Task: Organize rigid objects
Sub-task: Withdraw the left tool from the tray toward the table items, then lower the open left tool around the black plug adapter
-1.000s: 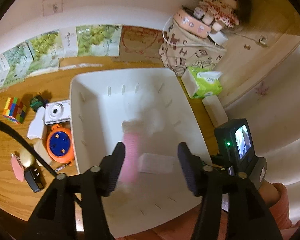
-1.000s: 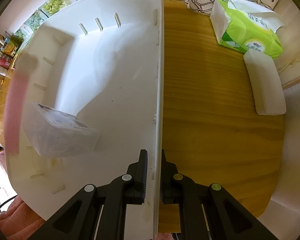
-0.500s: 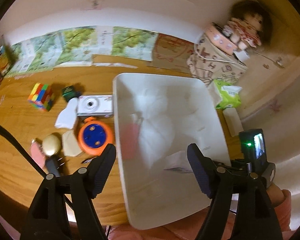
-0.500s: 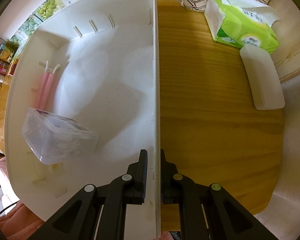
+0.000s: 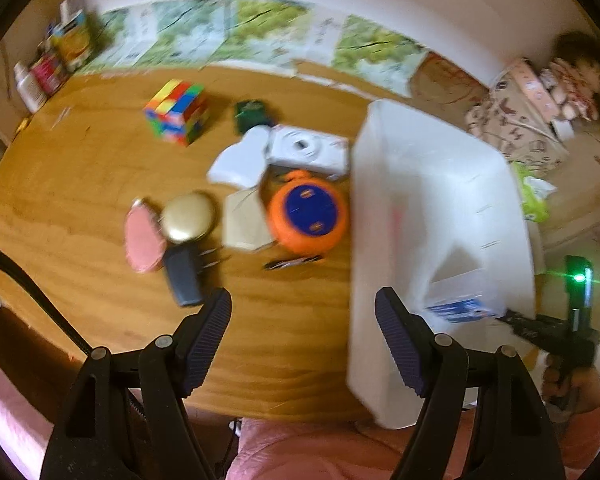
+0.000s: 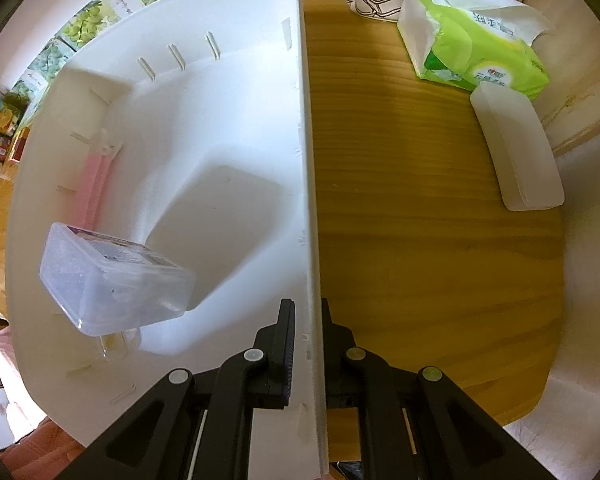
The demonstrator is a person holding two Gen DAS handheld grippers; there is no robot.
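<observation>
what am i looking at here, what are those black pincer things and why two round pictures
There is no robot: a person holds a hand-held claw in each hand, and each claw has a wide-angle camera looking along its two fingers. That gives two round pictures.

The left claw is open, with nothing between its fingers, over a wooden table. On the table lie a colour cube, a white camera, an orange disc, a gold lid and other small things.

The right claw is shut on the side wall of a white bin. Inside the bin lie a clear box and something pink. Beside the bin on that side are a green tissue pack and a white case.
</observation>
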